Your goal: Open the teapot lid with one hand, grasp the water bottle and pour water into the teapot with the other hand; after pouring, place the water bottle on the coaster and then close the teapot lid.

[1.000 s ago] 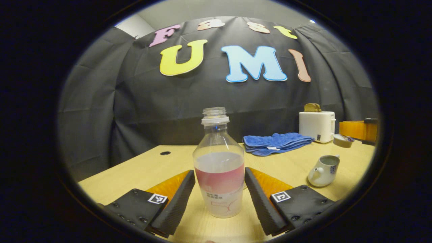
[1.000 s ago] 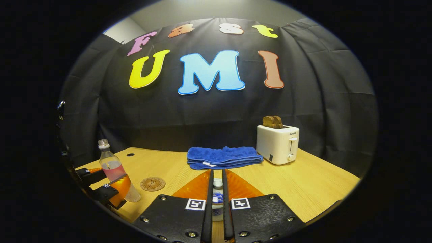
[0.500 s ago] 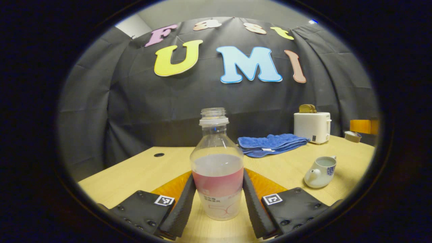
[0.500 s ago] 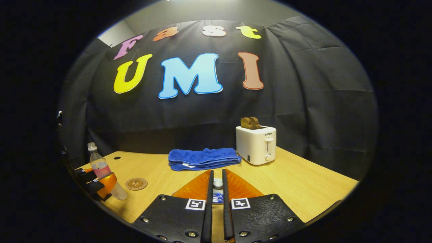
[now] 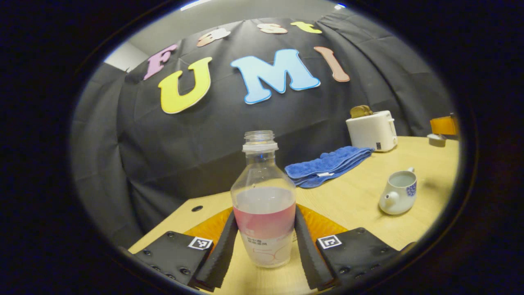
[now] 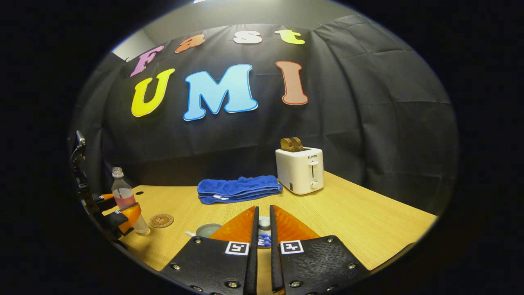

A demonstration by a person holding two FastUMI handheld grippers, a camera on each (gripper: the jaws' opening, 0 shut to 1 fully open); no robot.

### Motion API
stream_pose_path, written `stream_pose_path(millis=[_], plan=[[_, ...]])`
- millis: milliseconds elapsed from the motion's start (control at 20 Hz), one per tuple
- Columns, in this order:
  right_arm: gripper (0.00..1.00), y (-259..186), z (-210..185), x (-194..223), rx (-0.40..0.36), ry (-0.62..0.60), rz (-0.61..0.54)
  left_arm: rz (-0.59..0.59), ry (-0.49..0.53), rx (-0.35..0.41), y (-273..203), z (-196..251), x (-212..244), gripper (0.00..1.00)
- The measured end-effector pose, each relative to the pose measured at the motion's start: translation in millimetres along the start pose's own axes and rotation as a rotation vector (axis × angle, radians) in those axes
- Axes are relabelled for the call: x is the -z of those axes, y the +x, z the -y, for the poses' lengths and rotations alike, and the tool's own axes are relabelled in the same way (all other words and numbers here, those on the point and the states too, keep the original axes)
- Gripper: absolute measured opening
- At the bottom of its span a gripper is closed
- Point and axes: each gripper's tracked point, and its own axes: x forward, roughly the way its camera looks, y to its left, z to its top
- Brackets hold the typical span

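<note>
Your left gripper (image 5: 264, 241) clamps the clear, half-full plastic water bottle (image 5: 264, 205) at its pink label; thin walls flex, so squeeze gently. Your right gripper (image 6: 262, 241) looks pinched on the small white ceramic teapot lid (image 6: 264, 233), apparently. The white ceramic teapot (image 5: 398, 192) stands open, well apart.

A pale wooden table (image 6: 368, 213) stands against the black cloth wall (image 6: 368, 123), evenly lit.

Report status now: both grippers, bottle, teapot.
Left gripper shut on water bottle, uncapped. Right gripper shut on teapot lid, lifted off. Teapot open; path clear.
</note>
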Motion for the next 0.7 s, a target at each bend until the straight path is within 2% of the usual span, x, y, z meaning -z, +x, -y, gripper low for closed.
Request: stream_pose_path(millis=[350,700], plan=[[0.13,-5,9,2,-0.007,0.006,0.000,0.021,0.204,0.049,9,12,-21,0.84],[0.14,-6,16,6,-0.007,0.013,-0.005,0.049,0.475,0.085,12,31,-33,0.84]])
